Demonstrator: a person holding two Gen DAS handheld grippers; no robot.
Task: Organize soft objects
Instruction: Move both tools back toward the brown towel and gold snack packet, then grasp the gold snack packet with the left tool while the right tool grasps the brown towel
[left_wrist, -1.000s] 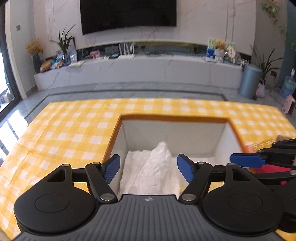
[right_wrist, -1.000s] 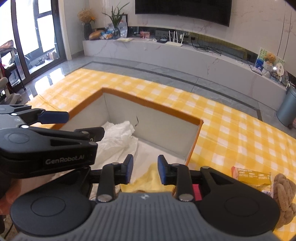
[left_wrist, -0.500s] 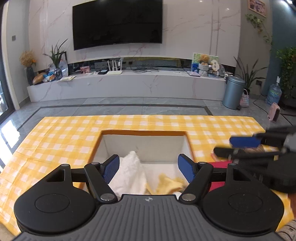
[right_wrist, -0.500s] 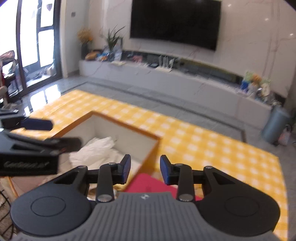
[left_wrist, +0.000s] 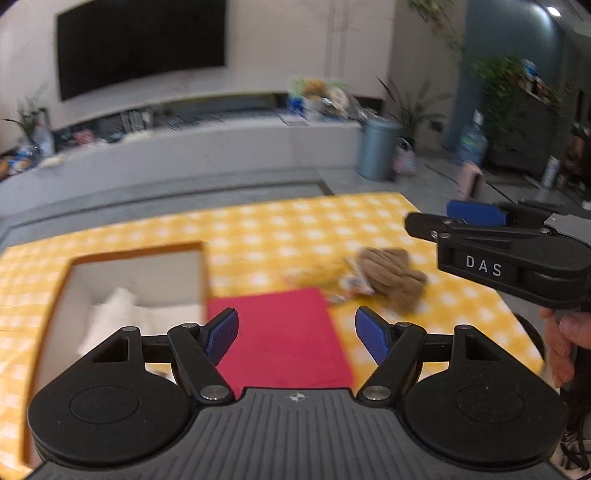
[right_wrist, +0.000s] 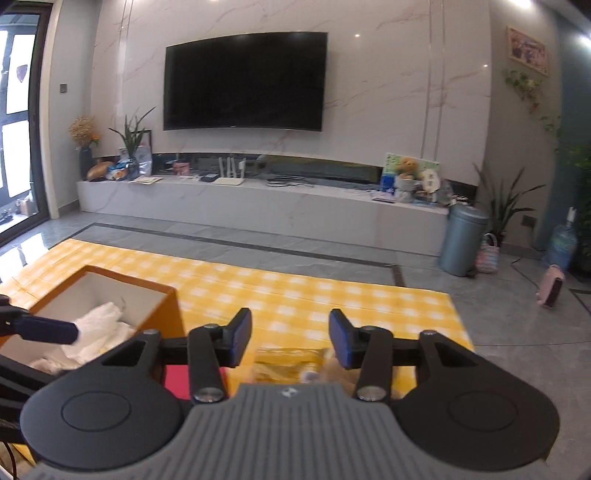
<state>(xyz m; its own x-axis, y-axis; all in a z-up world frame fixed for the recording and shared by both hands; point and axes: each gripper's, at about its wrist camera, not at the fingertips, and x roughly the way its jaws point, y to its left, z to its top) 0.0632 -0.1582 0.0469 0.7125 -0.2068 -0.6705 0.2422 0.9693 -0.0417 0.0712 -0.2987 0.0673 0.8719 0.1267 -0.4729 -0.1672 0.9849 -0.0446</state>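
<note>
Wall-mounted black television (right_wrist: 245, 81) above a marble console (right_wrist: 258, 206), grey bin (right_wrist: 463, 240) beside it

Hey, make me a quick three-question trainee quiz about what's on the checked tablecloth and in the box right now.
1. True or false: the red cloth lies inside the box.
2. Which thing lies farthest to the right in the left wrist view? A) white cloth B) red cloth C) brown knitted item
3. Fill in: the jaws of the left gripper stand ____, with nothing gripped between them.

Key: 1. False, it lies flat on the yellow checked tablecloth beside the box. 2. C. 3. Open.
</note>
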